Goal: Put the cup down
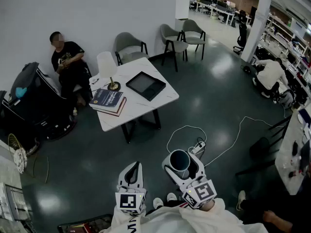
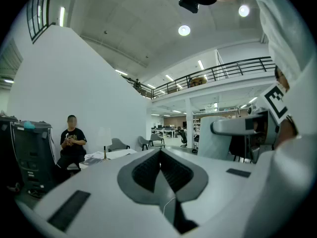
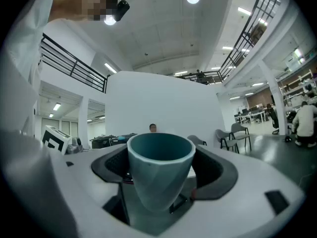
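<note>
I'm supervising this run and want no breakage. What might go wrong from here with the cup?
1. The cup in the right tongs hangs over the floor, away from the table; opening now would likely drop it.
2. A white cable lies on the floor between: a trip hazard.
3. Books, lamp and black tray crowd the table; the lamp might get knocked.

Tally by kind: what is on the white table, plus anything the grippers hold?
Cup: 1, held in the right gripper
Lamp: 1
Books: 2, stacked
Black tray: 1
Total: 5
</note>
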Available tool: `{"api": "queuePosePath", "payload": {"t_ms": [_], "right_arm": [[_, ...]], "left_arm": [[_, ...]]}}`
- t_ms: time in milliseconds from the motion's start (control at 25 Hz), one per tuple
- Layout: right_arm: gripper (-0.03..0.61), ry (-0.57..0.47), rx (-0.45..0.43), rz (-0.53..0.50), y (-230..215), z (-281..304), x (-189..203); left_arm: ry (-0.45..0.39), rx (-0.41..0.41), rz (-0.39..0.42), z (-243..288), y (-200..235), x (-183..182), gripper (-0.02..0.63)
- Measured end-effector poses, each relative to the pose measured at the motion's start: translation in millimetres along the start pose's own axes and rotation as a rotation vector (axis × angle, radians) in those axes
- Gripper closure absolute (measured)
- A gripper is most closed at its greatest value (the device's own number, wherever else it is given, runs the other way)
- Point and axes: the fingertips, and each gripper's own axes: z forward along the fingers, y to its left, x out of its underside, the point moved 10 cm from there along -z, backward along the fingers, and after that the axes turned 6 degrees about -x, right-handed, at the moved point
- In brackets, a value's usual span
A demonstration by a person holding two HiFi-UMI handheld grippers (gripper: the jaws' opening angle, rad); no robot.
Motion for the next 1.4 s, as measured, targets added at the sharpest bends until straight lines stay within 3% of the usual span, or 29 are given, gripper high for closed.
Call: {"api": "queuePosePath", "payload": {"t_ms": [440, 1400], "right_arm": [[0.187, 0.002, -0.032, -0.030, -7, -18, -4], [0.187, -0.021, -0.063, 0.020, -83, -25, -10]], "left_arm": [[-0.017, 0.023, 0.076, -7, -42, -13, 0.603], [-0.003, 0.004, 0.085, 51, -95, -9, 0.603]]}}
